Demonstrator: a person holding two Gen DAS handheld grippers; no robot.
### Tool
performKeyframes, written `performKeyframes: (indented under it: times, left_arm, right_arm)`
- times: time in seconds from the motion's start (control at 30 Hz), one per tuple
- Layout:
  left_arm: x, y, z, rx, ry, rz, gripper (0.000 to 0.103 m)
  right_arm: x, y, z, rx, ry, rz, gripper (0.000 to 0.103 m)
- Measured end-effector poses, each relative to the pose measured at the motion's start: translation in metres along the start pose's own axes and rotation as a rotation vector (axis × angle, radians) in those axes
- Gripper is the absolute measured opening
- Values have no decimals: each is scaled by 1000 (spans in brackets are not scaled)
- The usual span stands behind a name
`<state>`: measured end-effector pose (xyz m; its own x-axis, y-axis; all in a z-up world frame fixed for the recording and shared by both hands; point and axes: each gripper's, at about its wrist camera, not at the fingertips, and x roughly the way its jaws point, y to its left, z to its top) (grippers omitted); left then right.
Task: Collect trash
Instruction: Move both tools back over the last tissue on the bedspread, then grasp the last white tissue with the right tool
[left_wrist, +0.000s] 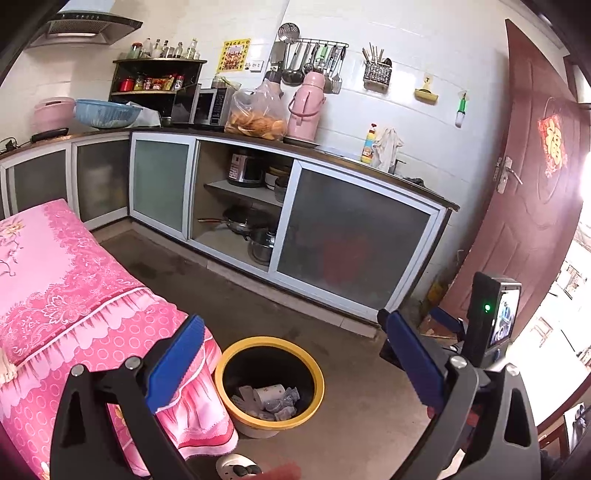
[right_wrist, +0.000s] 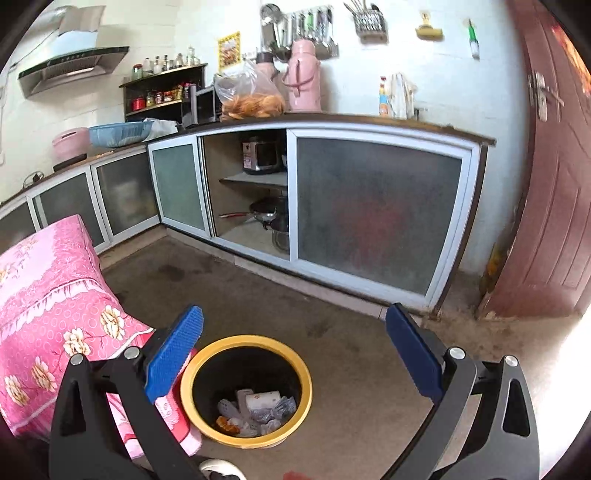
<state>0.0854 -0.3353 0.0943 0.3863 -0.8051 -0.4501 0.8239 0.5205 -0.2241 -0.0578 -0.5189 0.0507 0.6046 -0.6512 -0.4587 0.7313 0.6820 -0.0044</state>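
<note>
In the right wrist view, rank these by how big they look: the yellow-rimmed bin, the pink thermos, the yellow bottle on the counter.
As they look in that view, largest first:
1. yellow-rimmed bin, though it is nearest the camera
2. pink thermos
3. yellow bottle

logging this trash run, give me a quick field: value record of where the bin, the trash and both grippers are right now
bin: yellow-rimmed bin on the concrete floor, beside the pink cloth
trash: wrappers and a paper roll lie inside the bin
left gripper: jaws wide apart, holding nothing, above the bin
right gripper: jaws wide apart, holding nothing, above the bin
cabinet: behind the bin, one section open, showing pots
door: red, at the right
</note>
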Motion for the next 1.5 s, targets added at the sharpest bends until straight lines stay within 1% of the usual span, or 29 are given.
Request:
performKeyframes:
  times: [0.1, 0.2, 0.33, 0.37, 0.43, 0.5, 0.53, 0.57, 0.67, 0.73, 0.77, 0.83, 0.9, 0.97, 1.0, 1.07, 1.1, 1.17, 1.23, 1.3, 1.37, 1.4, 1.47, 1.5]
  left_arm:
    - [-12, 4, -1, -3, -29, 29, 95]
    - [-24, 10, -2, -14, -40, 40, 95]
    - [-48, 28, -3, -16, -64, 81, 95]
    - [-53, 33, -2, -20, -63, 81, 95]
    - [-66, 48, -4, -52, -77, 88, 95]
    - [-78, 61, -5, -81, -86, 122, 95]
    - [-85, 70, -7, -92, -97, 161, 95]
    - [-89, 74, -7, -93, -104, 182, 95]
    - [-104, 91, -11, -103, -119, 276, 95]
    - [-116, 102, -16, -112, -127, 325, 95]
    - [-122, 107, -19, -114, -131, 334, 95]
    - [-136, 117, -26, -113, -142, 364, 95]
    - [-150, 125, -31, -112, -156, 417, 95]
    - [-166, 136, -38, -119, -173, 475, 95]
    - [-172, 141, -40, -128, -178, 492, 95]
    - [-189, 158, -46, -176, -188, 539, 95]
    - [-196, 168, -49, -201, -191, 575, 95]
    - [-206, 183, -52, -239, -191, 639, 95]
    - [-219, 203, -57, -290, -190, 714, 95]
    - [-232, 219, -62, -335, -195, 765, 95]
    - [-243, 231, -68, -360, -193, 793, 95]
    - [-249, 238, -72, -372, -189, 818, 95]
    - [-255, 247, -75, -372, -173, 873, 95]
    - [-257, 248, -76, -366, -169, 889, 95]
  right_arm:
    - [-5, 10, 1, -40, -20, 31, 95]
    - [-8, 22, 3, -66, -15, 96, 95]
    - [-6, 38, 9, -45, 19, 214, 95]
    - [-6, 42, 10, -37, 24, 248, 95]
    - [-6, 52, 13, -31, 38, 313, 95]
    - [-8, 62, 16, -41, 28, 318, 95]
    - [-10, 68, 17, -55, 22, 307, 95]
    - [-12, 73, 19, -64, 14, 300, 95]
    - [-20, 85, 22, -78, -18, 343, 95]
    - [-25, 96, 23, -98, -33, 375, 95]
    - [-26, 103, 24, -114, -36, 389, 95]
    - [-30, 121, 26, -154, -25, 440, 95]
    - [-33, 138, 29, -169, -26, 489, 95]
    - [-37, 162, 31, -196, -26, 559, 95]
    - [-40, 175, 33, -204, -26, 596, 95]
    - [-45, 198, 34, -207, -29, 667, 95]
    - [-47, 211, 35, -214, -26, 703, 95]
    - [-52, 244, 34, -260, -18, 765, 95]
    - [-59, 278, 30, -319, -13, 798, 95]
    - [-63, 308, 24, -363, 10, 842, 95]
    - [-66, 338, 20, -404, 34, 888, 95]
    - [-67, 349, 19, -425, 44, 907, 95]
    - [-72, 375, 16, -463, 59, 949, 95]
    - [-74, 386, 14, -477, 70, 966, 95]
